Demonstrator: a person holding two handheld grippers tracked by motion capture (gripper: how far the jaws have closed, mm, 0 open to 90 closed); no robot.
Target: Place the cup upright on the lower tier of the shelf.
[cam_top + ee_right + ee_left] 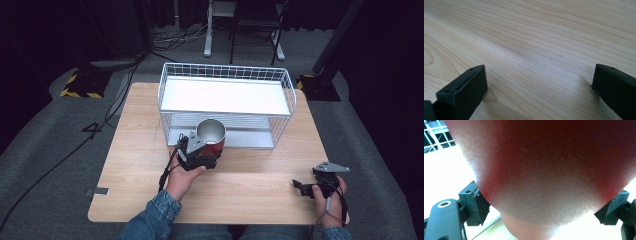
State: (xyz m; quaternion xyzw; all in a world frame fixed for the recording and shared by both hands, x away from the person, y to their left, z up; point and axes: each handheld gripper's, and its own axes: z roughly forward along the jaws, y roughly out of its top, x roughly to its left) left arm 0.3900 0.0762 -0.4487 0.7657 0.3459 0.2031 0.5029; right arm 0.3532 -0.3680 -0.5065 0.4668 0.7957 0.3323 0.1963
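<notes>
**Red cup held at the wire rack**

The left hand-held gripper clamps a red cup with a shiny metal inside, its jaws pressed on either side of the cup's wall, just in front of the white wire rack on the desk. Well to the right of the rack's front, the right hand-held gripper sits low over bare wood, jaws spread wide and holding nothing.

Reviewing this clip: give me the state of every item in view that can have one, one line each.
red cup: upright, open mouth up, gripped just in front of the rack.
left gripper: shut on the red cup, jaws on either side.
right gripper: open, holding nothing, low over the table.
wire rack: upright on the table; top shelf bare.
</notes>
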